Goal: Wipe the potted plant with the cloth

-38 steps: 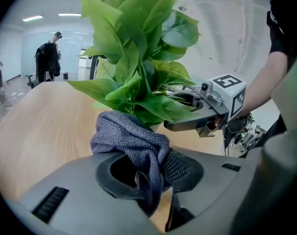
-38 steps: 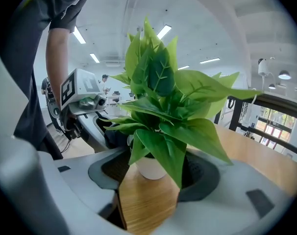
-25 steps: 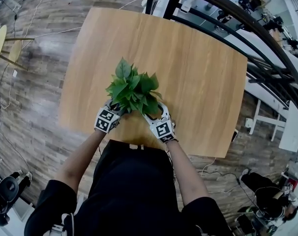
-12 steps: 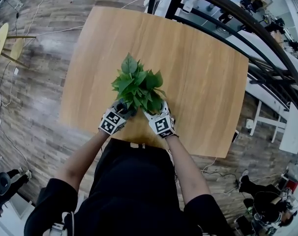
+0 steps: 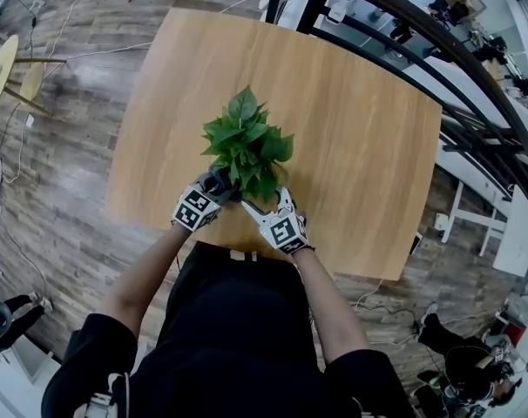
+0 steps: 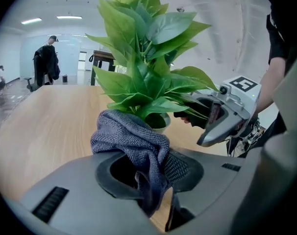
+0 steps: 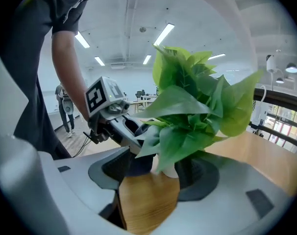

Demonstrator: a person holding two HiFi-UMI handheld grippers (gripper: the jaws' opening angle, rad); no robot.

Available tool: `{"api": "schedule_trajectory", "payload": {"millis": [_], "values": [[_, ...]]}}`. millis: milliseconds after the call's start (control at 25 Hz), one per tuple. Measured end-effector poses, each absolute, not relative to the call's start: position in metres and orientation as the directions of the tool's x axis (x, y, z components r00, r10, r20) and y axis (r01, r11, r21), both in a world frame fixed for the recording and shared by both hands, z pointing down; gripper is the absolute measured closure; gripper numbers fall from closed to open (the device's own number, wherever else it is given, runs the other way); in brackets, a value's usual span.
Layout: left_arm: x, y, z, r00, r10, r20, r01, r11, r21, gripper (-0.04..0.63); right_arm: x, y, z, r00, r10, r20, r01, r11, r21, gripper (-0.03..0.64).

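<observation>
So my left tongs [image 6: 148,169] are clamped on the cloth [image 6: 131,136], leaves [image 6: 148,72] just beyond at 12 o'clock; right tongs [image 7: 154,179] gape around the pot [image 7: 169,169].

The cloth [image 6: 131,138] is grey, coarse-knit and matt. The plant [image 6: 148,77] has smooth, faintly glossy leaves; its pot [image 7: 171,169] is smooth white. The counter [image 5: 360,129] is pale matt wood; the left claw [image 6: 151,173] matt grey plastic.
</observation>
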State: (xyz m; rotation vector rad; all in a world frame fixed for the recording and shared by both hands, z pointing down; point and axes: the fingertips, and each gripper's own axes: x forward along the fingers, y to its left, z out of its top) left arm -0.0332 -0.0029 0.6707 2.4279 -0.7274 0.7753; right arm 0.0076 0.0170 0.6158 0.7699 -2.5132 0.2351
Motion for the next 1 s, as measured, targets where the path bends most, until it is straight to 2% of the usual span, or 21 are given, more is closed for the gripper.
{"api": "schedule_trajectory", "payload": {"millis": [280, 480, 640, 1000], "values": [[-0.048, -0.018, 0.675, 0.669, -0.368, 0.646, -0.648, -0.714, 0.265, 0.462, 0.043, -0.008, 0.641, -0.621, -0.545, 0.563, -0.664, 0.748, -0.008, 0.347], [-0.044, -0.023, 0.676, 0.661, -0.357, 0.66, -0.64, -0.728, 0.247, 0.462, 0.043, -0.037, 0.63, -0.672, -0.555, 0.49, -0.618, 0.785, 0.042, 0.345], [-0.046, -0.024, 0.675, 0.66, -0.36, 0.66, -0.647, -0.719, 0.254, 0.462, 0.029, -0.036, 0.637, -0.703, -0.484, 0.522, -0.537, 0.842, 0.057, 0.345], [-0.046, -0.024, 0.675, 0.659, -0.365, 0.657, -0.649, -0.718, 0.252, 0.462, 0.027, -0.019, 0.637, -0.712, -0.491, 0.502, -0.573, 0.819, -0.011, 0.345]]}}
